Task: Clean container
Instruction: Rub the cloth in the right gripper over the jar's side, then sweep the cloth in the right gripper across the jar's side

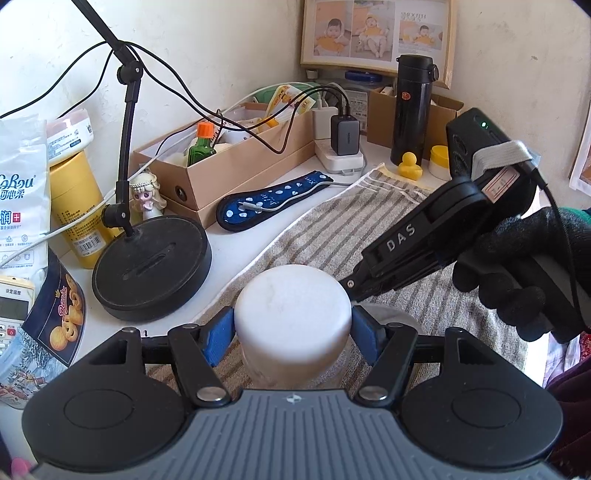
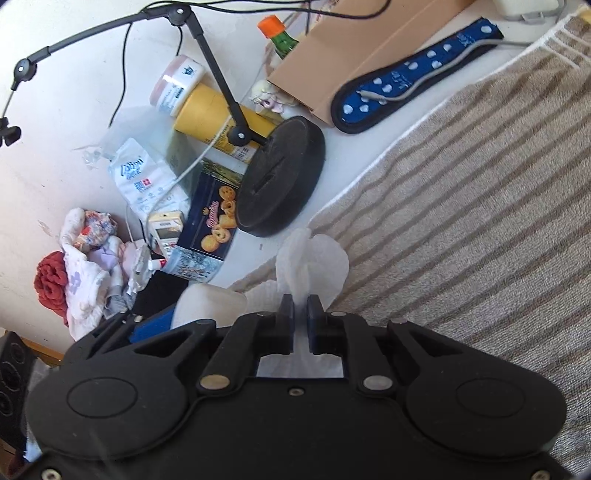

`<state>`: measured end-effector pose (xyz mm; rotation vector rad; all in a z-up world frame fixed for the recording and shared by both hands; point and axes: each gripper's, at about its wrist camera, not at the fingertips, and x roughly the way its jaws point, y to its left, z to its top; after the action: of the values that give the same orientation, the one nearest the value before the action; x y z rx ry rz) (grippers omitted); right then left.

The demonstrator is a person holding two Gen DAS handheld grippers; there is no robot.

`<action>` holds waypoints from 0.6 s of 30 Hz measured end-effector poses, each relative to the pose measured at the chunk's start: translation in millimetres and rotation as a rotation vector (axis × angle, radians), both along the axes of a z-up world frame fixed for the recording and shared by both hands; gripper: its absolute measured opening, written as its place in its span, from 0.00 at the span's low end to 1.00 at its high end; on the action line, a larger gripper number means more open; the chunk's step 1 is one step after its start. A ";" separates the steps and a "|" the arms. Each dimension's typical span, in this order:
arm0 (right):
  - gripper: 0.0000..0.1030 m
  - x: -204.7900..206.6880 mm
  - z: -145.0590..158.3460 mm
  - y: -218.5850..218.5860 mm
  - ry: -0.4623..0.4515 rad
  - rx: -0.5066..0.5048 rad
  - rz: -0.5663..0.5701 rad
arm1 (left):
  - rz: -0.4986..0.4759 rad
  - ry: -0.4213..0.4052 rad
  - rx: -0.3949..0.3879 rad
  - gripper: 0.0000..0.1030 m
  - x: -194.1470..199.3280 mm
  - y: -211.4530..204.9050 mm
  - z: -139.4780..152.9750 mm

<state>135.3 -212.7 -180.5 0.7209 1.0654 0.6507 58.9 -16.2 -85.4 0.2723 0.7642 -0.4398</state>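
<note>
Left claw [image 1: 292,330] clamps the white container [image 1: 293,306], seemingly below its lid.

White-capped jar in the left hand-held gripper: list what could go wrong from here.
1. The left hand-held gripper pinches the jar only at its cap sides; hard wiping might twist it loose.
2. The right hand-held gripper holds the tissue by one edge; it may tear or slip.

Corner setting: two off-white plastered walls [image 1: 221,48] (surface scuffed) are met by a white tabletop [image 1: 236,243]. A framed photo sheet [image 1: 376,33] is leaned in the corner. Soft daylight is cast throughout.
</note>
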 end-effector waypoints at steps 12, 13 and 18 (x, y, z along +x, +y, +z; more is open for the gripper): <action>0.06 0.7 -22.4 2.8 0.045 -0.062 0.032 | 0.018 -0.001 0.022 0.65 -0.3 -3.2 -0.1; 0.06 0.7 -21.9 3.2 0.043 -0.065 0.036 | 0.019 0.000 0.025 0.65 -0.1 -3.4 -0.1; 0.07 -5.0 -23.7 -9.3 0.096 0.034 0.003 | 0.024 0.001 0.025 0.65 0.0 -2.7 -0.1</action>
<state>130.3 -222.0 -204.2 0.7868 1.1457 0.6433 58.9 -18.9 -85.5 0.2861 0.7741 -0.4077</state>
